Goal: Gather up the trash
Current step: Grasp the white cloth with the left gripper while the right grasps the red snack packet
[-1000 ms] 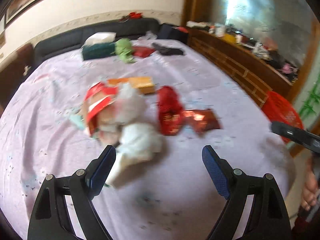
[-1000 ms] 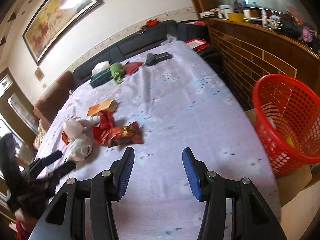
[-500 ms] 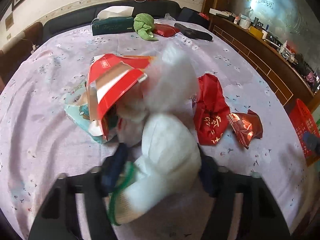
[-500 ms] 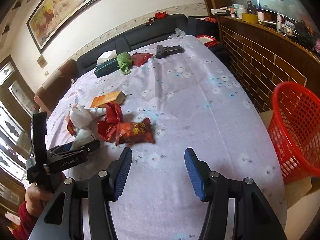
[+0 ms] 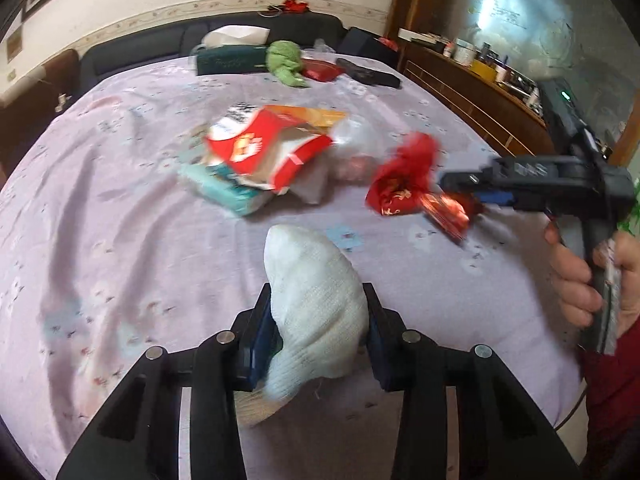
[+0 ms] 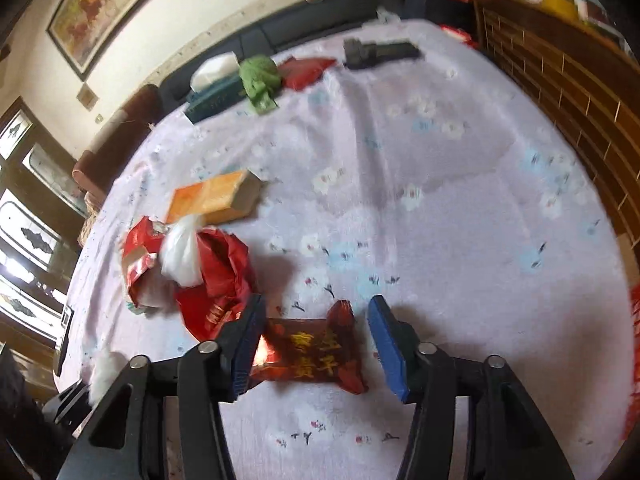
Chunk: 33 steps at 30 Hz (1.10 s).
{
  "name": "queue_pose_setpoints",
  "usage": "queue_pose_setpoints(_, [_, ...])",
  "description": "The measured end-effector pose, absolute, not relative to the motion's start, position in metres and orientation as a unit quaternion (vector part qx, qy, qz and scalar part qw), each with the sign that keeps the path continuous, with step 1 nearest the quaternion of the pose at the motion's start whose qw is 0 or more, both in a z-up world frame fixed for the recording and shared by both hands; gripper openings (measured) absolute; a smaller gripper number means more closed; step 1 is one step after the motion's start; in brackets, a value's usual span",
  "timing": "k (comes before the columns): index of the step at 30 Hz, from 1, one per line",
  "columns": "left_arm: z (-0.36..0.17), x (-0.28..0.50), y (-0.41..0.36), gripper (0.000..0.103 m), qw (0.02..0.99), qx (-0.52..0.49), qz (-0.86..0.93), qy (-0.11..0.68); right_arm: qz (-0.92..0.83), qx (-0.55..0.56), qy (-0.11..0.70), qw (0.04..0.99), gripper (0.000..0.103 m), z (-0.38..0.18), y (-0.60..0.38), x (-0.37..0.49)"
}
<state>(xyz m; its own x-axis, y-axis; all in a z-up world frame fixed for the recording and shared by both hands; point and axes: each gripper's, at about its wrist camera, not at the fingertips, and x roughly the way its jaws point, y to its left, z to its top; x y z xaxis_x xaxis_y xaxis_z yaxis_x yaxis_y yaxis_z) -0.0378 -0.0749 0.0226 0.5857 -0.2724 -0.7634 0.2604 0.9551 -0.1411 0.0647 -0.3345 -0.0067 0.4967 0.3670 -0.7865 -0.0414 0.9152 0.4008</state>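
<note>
White knit glove (image 5: pixel 316 300) between blue pads (image 5: pixel 262 336). Dark red wrapper (image 6: pixel 310 354), gold characters, between blue pads (image 6: pixel 388 350). Beyond jaws: lilac cloth (image 6: pixel 440 200) with small flower print, orange box (image 6: pixel 212 198), green rag (image 6: pixel 260 80).
</note>
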Motion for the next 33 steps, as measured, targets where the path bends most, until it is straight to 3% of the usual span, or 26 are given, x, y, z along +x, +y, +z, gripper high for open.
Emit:
queue_pose_setpoints(7, [0.017,-0.031,-0.061,0.041,0.888,-0.025,-0.147,0.435,0.205,0.164,0.503,0.824,0.053,0.004,-0.301,0.002])
queue_pose_setpoints(9, [0.014,-0.029,-0.063,0.052,0.886,-0.027,-0.143,0.440,0.209,0.134,0.497,0.831,0.053,0.008,-0.289,-0.012])
queue_pose_setpoints(11, [0.013,-0.027,-0.061,0.054,0.886,-0.030,-0.140,0.441,0.205,0.109,0.490,0.840,0.053,0.010,-0.283,-0.018])
queue_pose_setpoints(16, [0.012,-0.028,-0.058,0.053,0.884,-0.040,-0.145,0.442,0.175,0.042,0.465,0.867,0.054,0.020,-0.280,-0.019])
queue_pose_setpoints(21, [0.011,-0.028,-0.063,0.043,0.887,-0.028,-0.142,0.439,0.165,0.027,0.435,0.885,0.058,0.033,-0.284,-0.003])
queue_pose_setpoints(33, [0.010,-0.029,-0.067,0.043,0.891,-0.016,-0.138,0.433,0.237,-0.044,0.469,0.850,0.058,0.000,-0.248,-0.002])
